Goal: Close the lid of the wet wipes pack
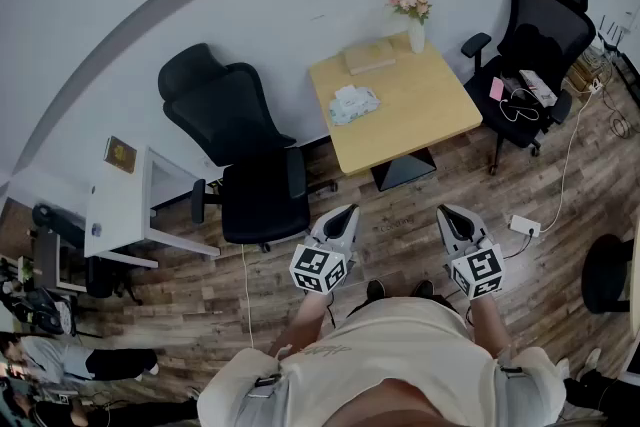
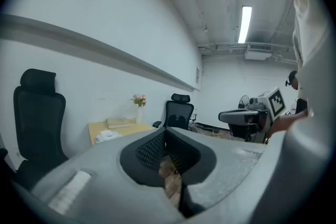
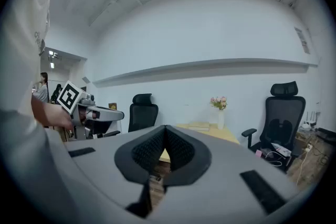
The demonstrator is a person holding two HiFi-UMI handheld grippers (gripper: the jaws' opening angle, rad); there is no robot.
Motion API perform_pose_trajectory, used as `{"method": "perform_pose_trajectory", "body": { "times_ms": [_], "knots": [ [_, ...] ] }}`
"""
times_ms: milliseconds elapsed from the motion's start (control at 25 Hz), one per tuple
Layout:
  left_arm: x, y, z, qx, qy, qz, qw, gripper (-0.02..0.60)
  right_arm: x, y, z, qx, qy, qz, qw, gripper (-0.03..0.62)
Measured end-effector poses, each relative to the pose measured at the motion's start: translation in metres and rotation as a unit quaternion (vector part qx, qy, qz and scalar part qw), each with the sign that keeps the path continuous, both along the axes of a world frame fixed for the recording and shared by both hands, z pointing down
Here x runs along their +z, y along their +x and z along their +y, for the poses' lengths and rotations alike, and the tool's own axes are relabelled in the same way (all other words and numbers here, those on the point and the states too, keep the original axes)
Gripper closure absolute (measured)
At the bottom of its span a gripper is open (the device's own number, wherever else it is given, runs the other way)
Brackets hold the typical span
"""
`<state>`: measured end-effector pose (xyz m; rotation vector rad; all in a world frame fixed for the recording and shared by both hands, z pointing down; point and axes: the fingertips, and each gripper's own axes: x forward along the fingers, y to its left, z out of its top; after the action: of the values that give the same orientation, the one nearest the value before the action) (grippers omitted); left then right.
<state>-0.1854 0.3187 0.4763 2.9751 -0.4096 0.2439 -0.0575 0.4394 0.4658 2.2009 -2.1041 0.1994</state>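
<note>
Wooden table (image 1: pixel 420 105) up top holds the wipes pack (image 1: pixel 353 104). Left gripper (image 1: pixel 344 213) and right gripper (image 1: pixel 448 213) both pressed together, empty; better step closer, then press it shut.

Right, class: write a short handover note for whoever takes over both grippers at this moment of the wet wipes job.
Left gripper: jaws together, empty, well short of the table.
Right gripper: the same.
The wet wipes pack lies on the wooden table ahead, touched by neither gripper. Its lid is too small to read from here.
Done: nothing visible.
Left: step up to the table, check the lid, then probably press it shut.
</note>
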Motion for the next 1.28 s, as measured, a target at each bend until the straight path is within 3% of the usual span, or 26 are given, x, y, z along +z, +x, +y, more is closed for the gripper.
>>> {"method": "perform_pose_trajectory", "body": {
  "times_ms": [400, 560, 800, 1040, 1280],
  "knots": [
    [-0.014, 0.034, 0.027, 0.021, 0.022, -0.004, 0.9995, 0.565, -0.002, 0.021, 0.016, -0.018, 0.012, -0.012, 1.000, 0.592],
    [-0.006, 0.039, 0.040, 0.017, 0.015, -0.006, 0.9997, 0.565, 0.005, 0.026, 0.020, -0.028, 0.016, -0.005, 0.999, 0.592],
    [0.020, 0.050, 0.057, 0.024, -0.009, -0.036, 0.9990, 0.565, 0.037, 0.032, 0.035, -0.051, -0.018, -0.047, 0.997, 0.592],
    [0.025, 0.079, 0.046, 0.048, 0.006, -0.041, 0.9980, 0.565, 0.062, 0.056, 0.025, -0.042, -0.037, -0.094, 0.994, 0.591],
    [0.028, 0.095, 0.000, 0.040, -0.015, -0.018, 0.9989, 0.565, 0.044, 0.063, -0.025, -0.053, -0.031, -0.071, 0.996, 0.591]
  ]
}}
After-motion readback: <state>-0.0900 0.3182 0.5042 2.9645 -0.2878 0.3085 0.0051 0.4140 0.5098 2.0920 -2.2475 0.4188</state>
